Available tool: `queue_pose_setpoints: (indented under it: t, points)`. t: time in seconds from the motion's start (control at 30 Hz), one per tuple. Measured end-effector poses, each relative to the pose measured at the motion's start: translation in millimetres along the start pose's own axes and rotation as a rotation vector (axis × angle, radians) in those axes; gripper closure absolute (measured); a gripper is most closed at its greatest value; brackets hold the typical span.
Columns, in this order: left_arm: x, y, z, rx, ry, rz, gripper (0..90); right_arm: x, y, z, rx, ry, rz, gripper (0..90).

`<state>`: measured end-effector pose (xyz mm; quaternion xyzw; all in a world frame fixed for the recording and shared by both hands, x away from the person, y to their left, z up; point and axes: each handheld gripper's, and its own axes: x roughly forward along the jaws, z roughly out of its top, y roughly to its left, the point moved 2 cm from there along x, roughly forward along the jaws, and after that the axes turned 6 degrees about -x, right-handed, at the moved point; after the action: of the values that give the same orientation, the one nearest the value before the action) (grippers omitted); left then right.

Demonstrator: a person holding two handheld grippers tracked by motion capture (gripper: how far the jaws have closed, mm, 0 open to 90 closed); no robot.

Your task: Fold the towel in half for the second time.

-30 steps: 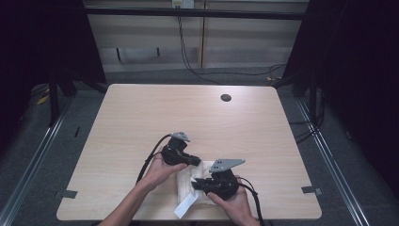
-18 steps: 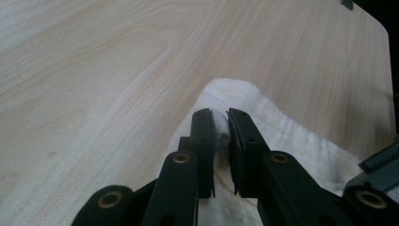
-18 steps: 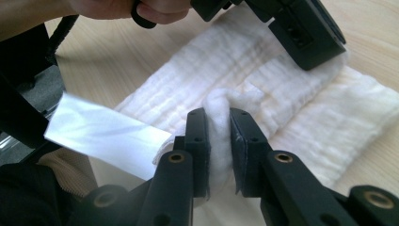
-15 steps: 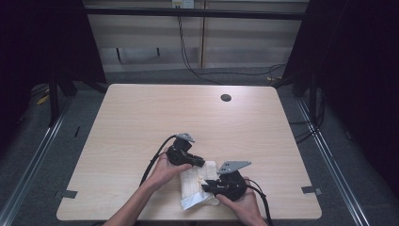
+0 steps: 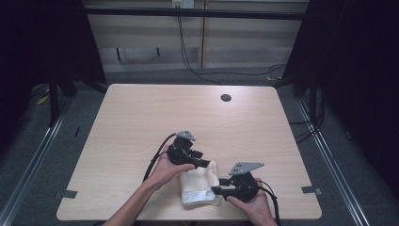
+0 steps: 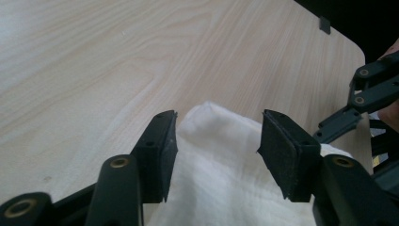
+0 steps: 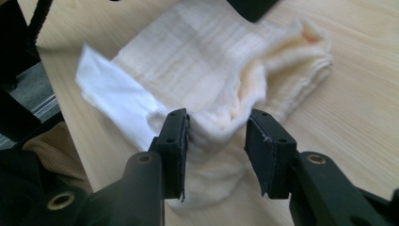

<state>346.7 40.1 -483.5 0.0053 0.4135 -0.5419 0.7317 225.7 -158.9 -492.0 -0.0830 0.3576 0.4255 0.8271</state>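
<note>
On a pale wooden table (image 5: 141, 122) in a dim, cable-strung room, a folded cream cloth (image 5: 200, 186) lies near the front edge. The left gripper (image 5: 205, 163) and right gripper (image 5: 215, 190) have just been opening, their jaws now straddling its folds without pinching, apparently releasing it after a fold.

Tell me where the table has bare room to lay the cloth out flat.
Free: the whole table top between the folded cloth and the far edge, out to the small dark hole; also the left side beside the left forearm. Crowded: the near edge, where the left gripper and right gripper, jaws just opening, flank the cloth.
</note>
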Motion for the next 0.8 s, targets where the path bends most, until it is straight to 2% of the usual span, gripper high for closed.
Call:
queue_pose_setpoints:
  t: [0.03,0.17,0.43,0.53,0.6,0.63,0.67,0.73,0.77,0.8]
  points:
    - [-4.3,-0.9,0.3,0.019,-0.008,-0.016,45.1,-1.5,-1.6,-1.1,0.001,-0.001,0.000,59.8]
    - [-11.9,-0.6,0.1,0.028,-0.009,-0.001,42.5,-5.5,-6.7,-4.6,0.012,0.001,-0.013,59.8]
    - [-25.7,3.3,-9.0,0.019,-0.012,0.024,41.4,-12.1,-13.0,-10.3,0.012,0.028,-0.044,59.7]
    - [-37.1,5.4,-18.9,0.012,-0.024,0.054,39.4,-26.2,-16.4,-12.4,0.007,0.013,-0.050,59.1]
    - [-40.7,6.0,-20.9,0.009,-0.023,0.059,37.3,-33.5,-20.3,-13.3,0.028,-0.006,-0.062,58.8]
    - [-47.9,8.1,-24.8,0.005,-0.030,0.074,37.3,-35.6,-23.3,-13.6,0.031,-0.019,-0.070,58.6]
    - [-47.9,8.1,-24.8,0.005,-0.030,0.074,36.7,-35.6,-23.3,-13.6,0.031,-0.019,-0.070,58.6]
    - [-60.5,12.4,-29.9,-0.009,-0.041,0.097,36.3,-37.3,-30.2,-14.0,0.060,-0.053,-0.087,56.4]
    - [-60.5,12.4,-29.9,-0.009,-0.041,0.097,36.3,-37.3,-30.2,-14.0,0.060,-0.053,-0.087,56.4]
    - [-68.9,14.9,-33.9,-0.021,-0.053,0.121,36.4,-35.9,-34.3,-13.9,0.082,-0.068,-0.096,54.8]
